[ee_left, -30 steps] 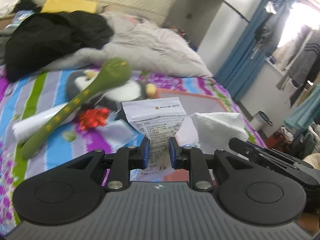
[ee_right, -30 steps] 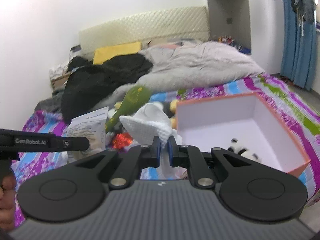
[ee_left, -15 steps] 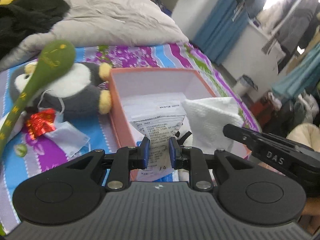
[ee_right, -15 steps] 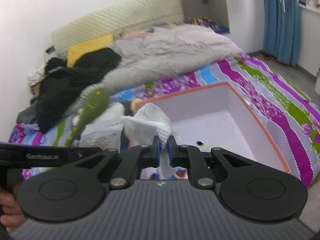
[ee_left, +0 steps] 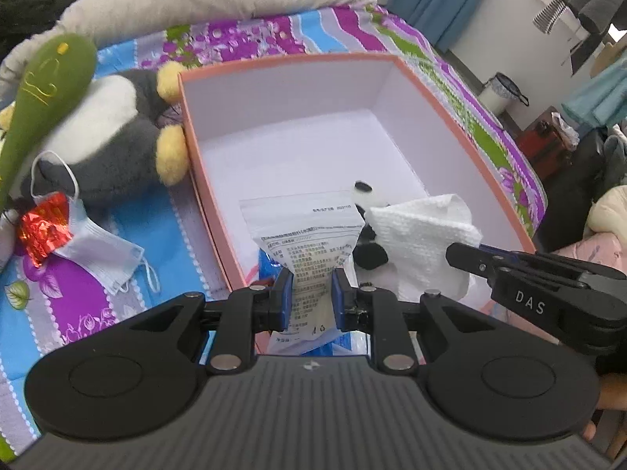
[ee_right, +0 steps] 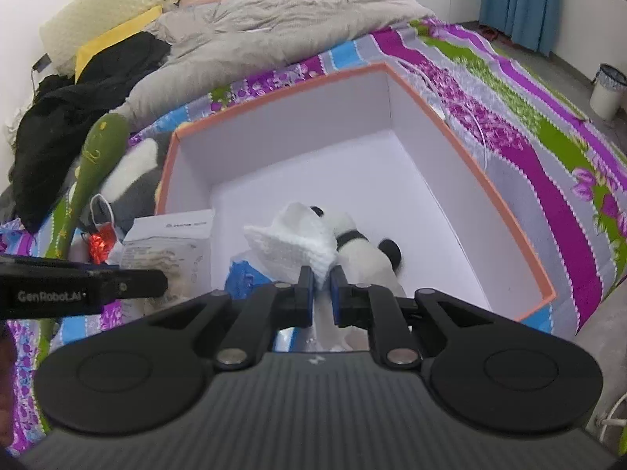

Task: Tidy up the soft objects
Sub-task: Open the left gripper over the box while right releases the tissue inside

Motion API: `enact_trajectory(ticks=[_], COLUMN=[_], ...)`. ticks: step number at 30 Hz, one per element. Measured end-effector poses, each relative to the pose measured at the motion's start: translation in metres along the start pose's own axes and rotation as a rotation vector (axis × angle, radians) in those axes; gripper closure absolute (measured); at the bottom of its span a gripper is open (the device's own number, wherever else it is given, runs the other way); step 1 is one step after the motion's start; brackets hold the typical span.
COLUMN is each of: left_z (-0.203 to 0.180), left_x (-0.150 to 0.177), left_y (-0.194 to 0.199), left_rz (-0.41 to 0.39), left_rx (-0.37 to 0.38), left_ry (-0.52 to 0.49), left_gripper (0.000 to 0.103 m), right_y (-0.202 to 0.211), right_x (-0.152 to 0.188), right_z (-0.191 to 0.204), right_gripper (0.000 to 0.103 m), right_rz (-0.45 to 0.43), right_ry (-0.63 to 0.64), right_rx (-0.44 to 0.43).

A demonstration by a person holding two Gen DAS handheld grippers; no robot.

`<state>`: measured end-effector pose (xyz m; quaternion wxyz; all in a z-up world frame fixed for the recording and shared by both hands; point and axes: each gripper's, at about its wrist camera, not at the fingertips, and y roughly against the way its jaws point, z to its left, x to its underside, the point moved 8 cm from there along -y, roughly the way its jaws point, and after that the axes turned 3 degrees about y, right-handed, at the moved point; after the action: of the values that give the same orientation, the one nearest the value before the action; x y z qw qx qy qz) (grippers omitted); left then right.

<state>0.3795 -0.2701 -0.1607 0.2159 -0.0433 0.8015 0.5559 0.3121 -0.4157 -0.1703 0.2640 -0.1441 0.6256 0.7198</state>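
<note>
Your left gripper (ee_left: 311, 293) pinches the printed packet (ee_left: 309, 235) over the orange box (ee_left: 462, 133) on the bed. Your right gripper's (ee_right: 321, 293) jaws, nearly closed, clamp the white cloth (ee_right: 294, 241) above the box's plush panda (ee_right: 360, 250).

The packet (ee_left: 309, 246) and cloth (ee_left: 419, 235) hide most of the panda (ee_left: 368, 254) ahead of the left gripper (ee_left: 311, 297). The packet's print is too small to read. The green toy (ee_left: 43, 90) runs off the left edge.
</note>
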Motion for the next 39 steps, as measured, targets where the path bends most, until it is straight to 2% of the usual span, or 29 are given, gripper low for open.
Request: enact_trajectory(ticks=[2,4,6,7,8,14,21,24,27,30,39], left_z=[0.001,0.003,0.004,0.004,0.004,0.007,-0.001,-0.007,-0.01,-0.01,0.007], left_x=[0.001,0.002,0.004,0.003,0.002,0.0,0.006,0.013,0.022,0.031,0.065], left_y=[-0.004,-0.006,-0.008,-0.006,-0.003,0.02,0.067,0.091,0.115,0.138,0.191], left_rz=[0.006,0.019,0.048,0.04,0.028,-0.03,-0.132,-0.176,-0.223,-0.277,-0.399], left_rx=[-0.01,-0.015,-0.019,-0.021,-0.028,-0.016,-0.002,-0.01,0.013,-0.006,-0.025], left_ry=[0.008,0.021,0.021,0.015,0.009,0.014,-0.039,-0.085,-0.092,-0.109,-0.074], left_gripper=[0.079,0.074,0.057,0.055,0.053,0.053,0.053,0.053,0.053,0.053,0.053], right_y=[-0.003,-0.007,-0.008,-0.008,-0.006,0.012,0.056,0.075,0.092,0.11,0.146], right_x=[0.003,0.003,0.004,0.004,0.004,-0.001,-0.008,-0.01,-0.009,-0.005,0.017], right_z=[-0.001,-0.001,-0.001,-0.001,-0.001,0.005,0.026,0.037,0.048,0.056,0.088], right_gripper=[0.089,0.087,0.074,0.06,0.053,0.055,0.055,0.055,0.055,0.055,0.055], right_rz=[0.009,0.021,0.03,0.029,0.024,-0.032,-0.148,-0.191,-0.228,-0.28,-0.367], right_ry=[-0.007,-0.006,-0.007,-0.004,0.003,0.035,0.067,0.082,0.088,0.097,0.143], right_rx=[-0.004,-0.014,-0.013,-0.011,-0.011,-0.016,-0.064,-0.083,-0.107,-0.106,-0.157])
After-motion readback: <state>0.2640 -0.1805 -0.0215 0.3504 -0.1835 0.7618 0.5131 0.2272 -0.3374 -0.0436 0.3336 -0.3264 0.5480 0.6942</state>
